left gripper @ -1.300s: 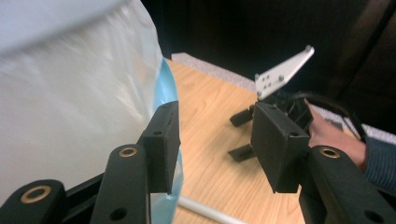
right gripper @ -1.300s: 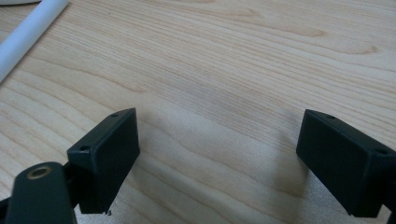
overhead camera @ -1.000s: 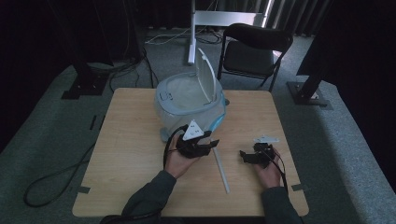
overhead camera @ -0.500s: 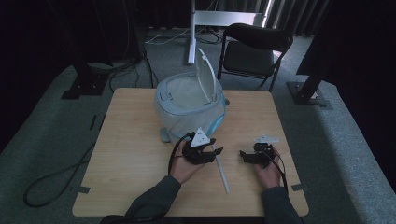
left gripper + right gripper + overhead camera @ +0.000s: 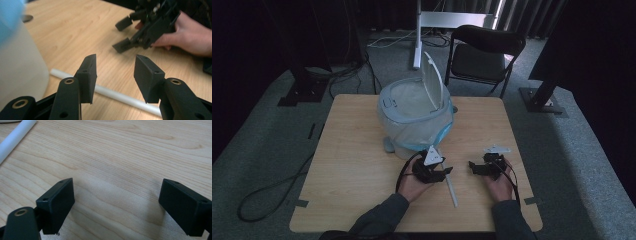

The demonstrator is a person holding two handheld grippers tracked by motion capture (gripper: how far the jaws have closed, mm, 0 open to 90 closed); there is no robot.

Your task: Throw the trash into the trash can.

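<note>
Two grippers sit low over your pale wood table [image 5: 352,165]: the left gripper [image 5: 443,173], jaws apart and empty, just above the white tube [image 5: 451,186], the right gripper [image 5: 473,167] wide open over bare wood. Behind stands the bin [image 5: 412,117]; grey carpet [image 5: 267,150] and a dark chair [image 5: 484,52] lie beyond.

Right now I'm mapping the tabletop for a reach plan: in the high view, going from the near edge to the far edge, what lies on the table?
White tube → left gripper and right gripper, about level → white bin with its lid up.
</note>
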